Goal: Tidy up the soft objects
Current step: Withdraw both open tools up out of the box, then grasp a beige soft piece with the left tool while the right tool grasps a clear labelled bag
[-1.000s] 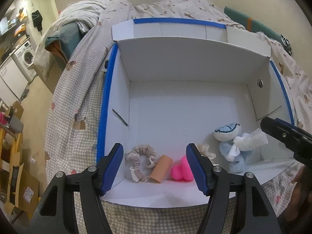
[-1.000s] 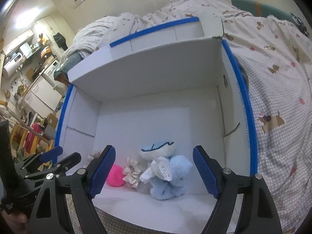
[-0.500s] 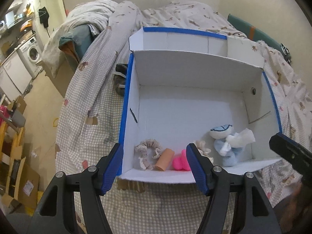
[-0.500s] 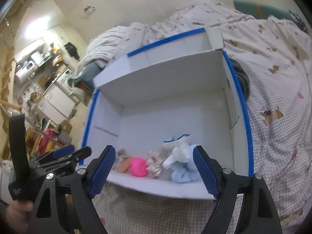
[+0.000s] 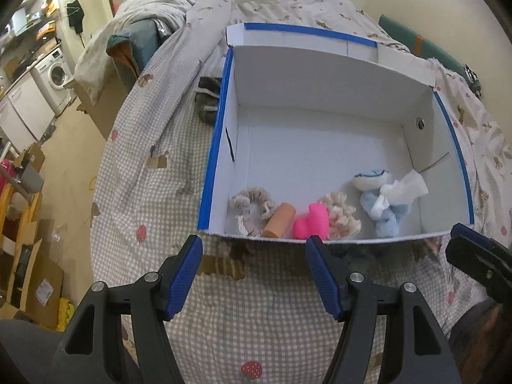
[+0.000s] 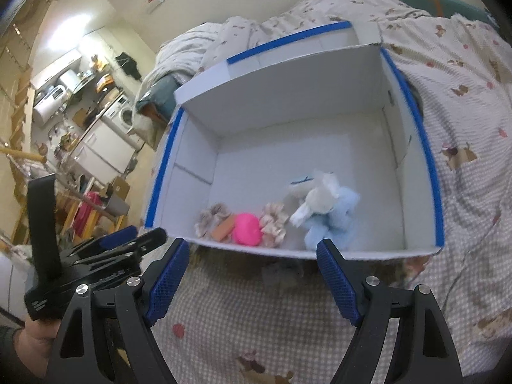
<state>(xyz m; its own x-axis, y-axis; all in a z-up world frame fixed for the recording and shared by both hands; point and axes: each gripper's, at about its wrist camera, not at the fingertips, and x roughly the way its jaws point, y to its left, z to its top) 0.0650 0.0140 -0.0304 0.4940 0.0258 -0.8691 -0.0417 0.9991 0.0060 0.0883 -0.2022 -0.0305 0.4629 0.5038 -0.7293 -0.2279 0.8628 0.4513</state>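
Where the soft things lie is along the near wall of a white cardboard box with blue-taped rims [image 5: 213,166], which sits open on a bed covered by a beige checked quilt printed with strawberries and bears [image 5: 256,329]. From the left wall inward the row runs: a beige ruffled fabric scrunchie [image 5: 251,204], a short peach foam cylinder [image 5: 279,220] leaning against it, a bright pink rounded foam toy [image 5: 312,224] touching the cylinder, a cream frilly scrunchie [image 5: 342,216] just behind the pink toy, and a pale blue plush doll with a white cap and white cloth [image 5: 382,201] a little apart toward the right wall. Outside the box, beside its left wall, a dark grey rolled sock [image 5: 208,102] rests on the quilt. Both tools hover over the quilt short of the box: the left gripper [image 5: 254,280] has its blue-padded jaws parted with nothing between them, and the right gripper [image 6: 254,283] stands wider apart, likewise empty. A hand [image 6: 35,342] grasps the left tool's handle in the right wrist view. Beyond the bed stands a white washing machine [image 5: 56,72].
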